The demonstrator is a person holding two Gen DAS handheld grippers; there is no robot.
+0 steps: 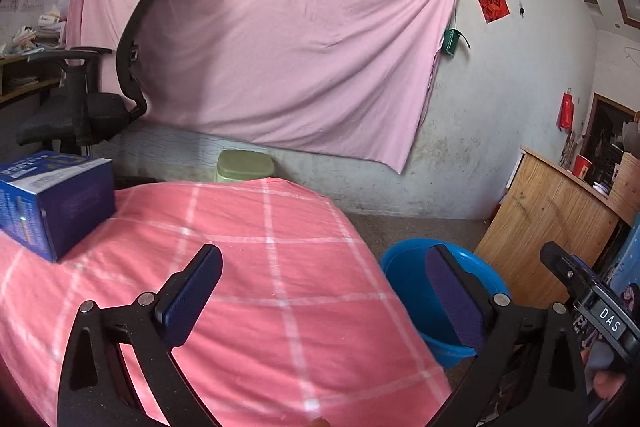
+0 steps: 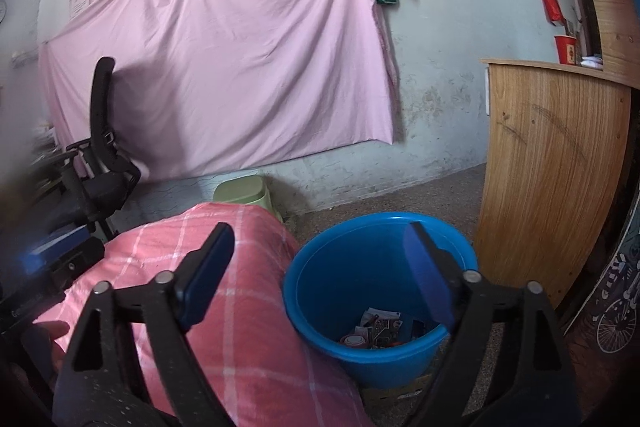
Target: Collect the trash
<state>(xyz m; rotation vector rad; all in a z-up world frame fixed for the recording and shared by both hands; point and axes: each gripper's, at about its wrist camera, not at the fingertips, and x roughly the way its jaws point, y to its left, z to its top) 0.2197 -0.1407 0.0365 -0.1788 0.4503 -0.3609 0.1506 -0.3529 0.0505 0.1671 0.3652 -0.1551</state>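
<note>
A blue plastic bucket stands on the floor to the right of the table and holds several pieces of paper trash at its bottom. My right gripper is open and empty above the bucket's near rim. My left gripper is open and empty over the pink checked tablecloth, with the bucket to its right. A blue box sits on the table's left side. The right gripper's body shows at the far right of the left wrist view.
A black office chair stands behind the table on the left. A green stool sits behind the table by the wall. A wooden cabinet stands right of the bucket. A pink sheet hangs on the wall.
</note>
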